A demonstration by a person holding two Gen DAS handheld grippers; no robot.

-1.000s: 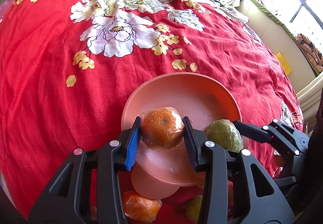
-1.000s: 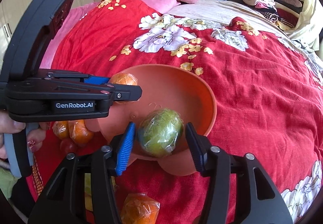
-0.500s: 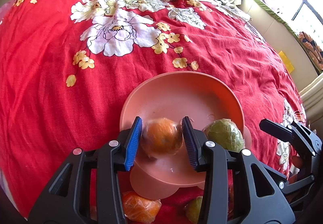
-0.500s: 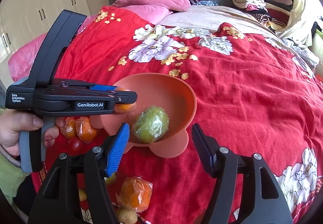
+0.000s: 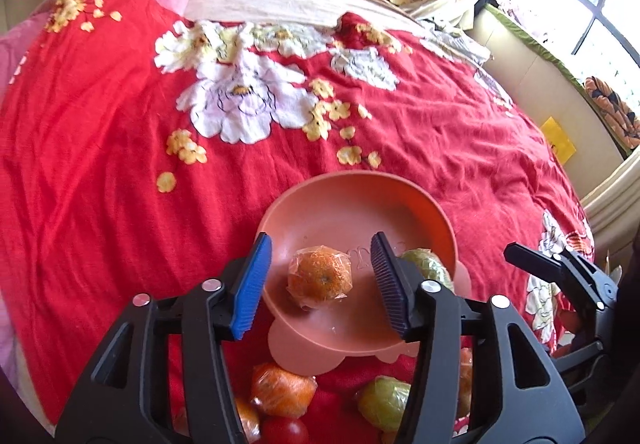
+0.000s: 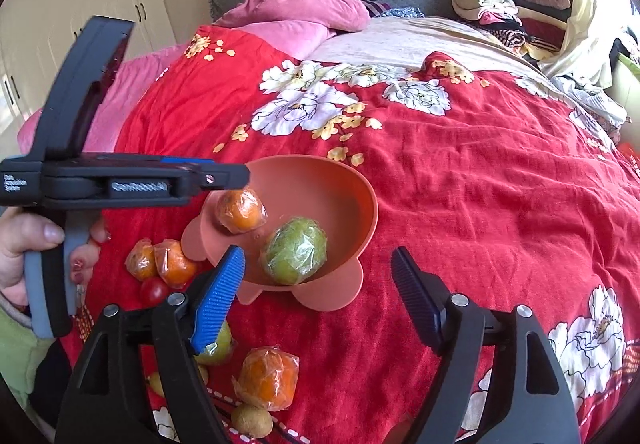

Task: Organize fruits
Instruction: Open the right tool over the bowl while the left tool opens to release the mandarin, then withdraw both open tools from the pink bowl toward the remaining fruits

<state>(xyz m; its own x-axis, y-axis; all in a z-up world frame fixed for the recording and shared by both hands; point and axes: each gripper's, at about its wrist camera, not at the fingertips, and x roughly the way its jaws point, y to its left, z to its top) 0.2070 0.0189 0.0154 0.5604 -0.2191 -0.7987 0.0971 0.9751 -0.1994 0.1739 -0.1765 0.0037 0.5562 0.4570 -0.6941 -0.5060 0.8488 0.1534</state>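
Wrapped orange (image 5: 320, 275) and green fruit (image 6: 294, 250) lie in the pink bowl (image 5: 352, 192).
Left gripper (image 5: 320, 284) and right gripper (image 6: 318, 296) jaws are opening, gripping nothing; green fruit sits at the orange's four o'clock.

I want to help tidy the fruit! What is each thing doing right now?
Left claw: opening, touching nothing.
Right claw: opening, holding nothing.
Wrapped orange: lying in the bowl, let go.
Wrapped green fruit: lying in the bowl.
Bowl: upright on the red blanket.
Cherry tomato: outside the bowl.
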